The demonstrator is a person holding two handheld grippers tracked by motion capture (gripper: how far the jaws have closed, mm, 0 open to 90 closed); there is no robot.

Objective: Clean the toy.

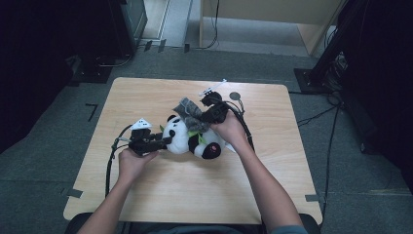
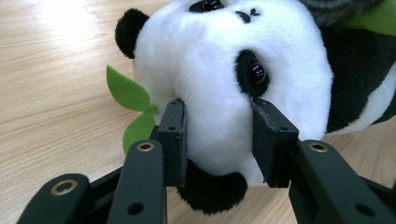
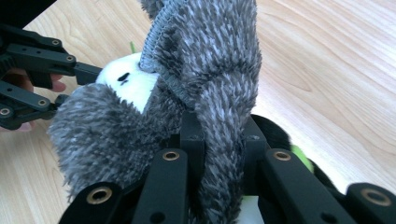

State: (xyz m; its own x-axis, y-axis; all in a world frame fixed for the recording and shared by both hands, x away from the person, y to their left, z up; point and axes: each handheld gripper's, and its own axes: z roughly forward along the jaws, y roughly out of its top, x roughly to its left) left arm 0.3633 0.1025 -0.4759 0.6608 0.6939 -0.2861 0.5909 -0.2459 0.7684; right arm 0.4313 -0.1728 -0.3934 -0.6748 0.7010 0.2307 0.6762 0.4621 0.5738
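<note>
A black-and-white plush panda (image 1: 187, 139) lies on its side in the middle of the wooden table (image 1: 160, 190), with green felt leaves (image 2: 128, 95) by its head. My left gripper (image 1: 163, 142) is shut on the panda's head (image 2: 219, 88), its pads (image 2: 173, 140) pressing into the white fur from both sides. My right gripper (image 1: 198, 117) sits above the panda's body, shut on a fuzzy grey cloth (image 3: 210, 88) that drapes over the panda (image 3: 128, 84). The cloth (image 1: 189, 110) shows at the panda's upper side in the high view.
Cables (image 1: 111, 163) trail from both grippers across the table. A small white object (image 1: 212, 88) lies near the far edge. Dark equipment stands (image 1: 331, 53) and a wooden cabinet (image 1: 272, 14) stand on the floor beyond the table.
</note>
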